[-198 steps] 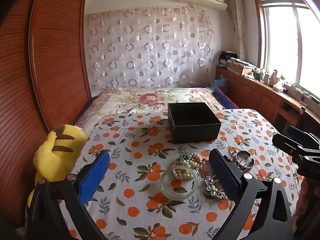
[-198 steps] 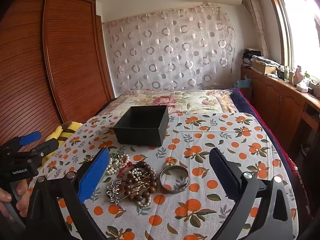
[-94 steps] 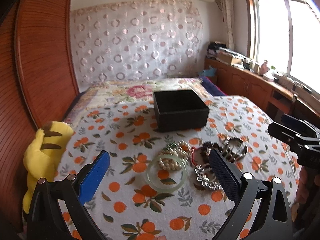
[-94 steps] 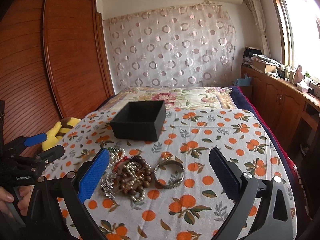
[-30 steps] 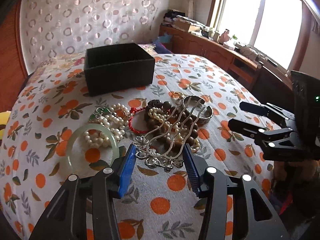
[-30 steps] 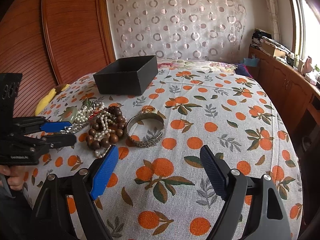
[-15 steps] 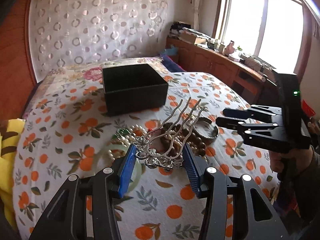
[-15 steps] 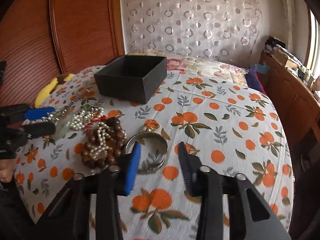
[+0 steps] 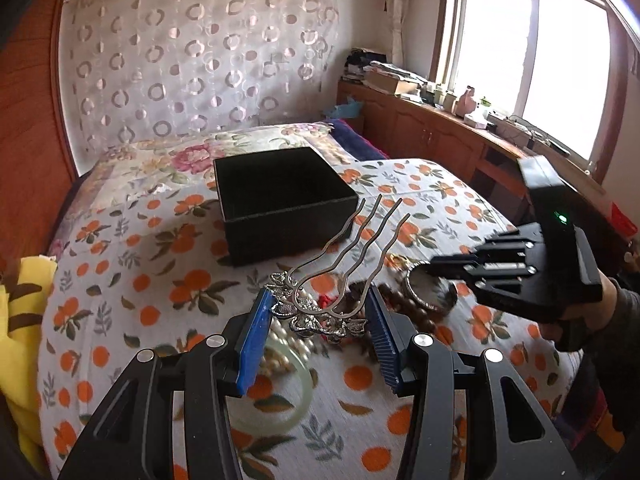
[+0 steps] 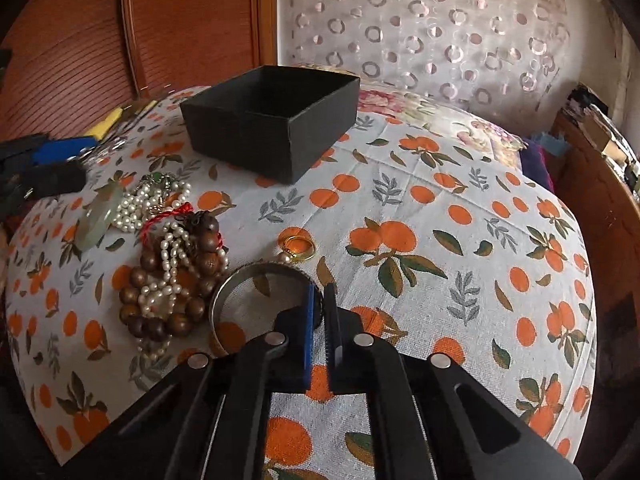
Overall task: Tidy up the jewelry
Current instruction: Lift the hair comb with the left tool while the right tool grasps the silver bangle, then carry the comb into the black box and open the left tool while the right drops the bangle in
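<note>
My left gripper (image 9: 320,320) is shut on a silver hair comb (image 9: 340,272), held above the table with its prongs pointing toward the open black box (image 9: 280,192). My right gripper (image 10: 319,308) is shut on the rim of a silver bangle (image 10: 256,280) that lies on the cloth. It also shows in the left wrist view (image 9: 436,268) at the bangle (image 9: 424,292). The box (image 10: 272,120) stands behind the jewelry pile. Wooden beads (image 10: 168,292), pearls (image 10: 140,200), a jade bangle (image 10: 98,216) and a gold ring (image 10: 300,246) lie on the cloth.
The table has an orange-print cloth (image 10: 460,260). A yellow plush toy (image 9: 20,320) sits at the table's left edge. A bed (image 9: 160,152) lies behind the table. A wooden cabinet (image 9: 440,136) runs under the window at right.
My left gripper closed on the hair comb and lifted it off the pile toward the box. My right gripper dropped down and closed on the silver bangle's rim.
</note>
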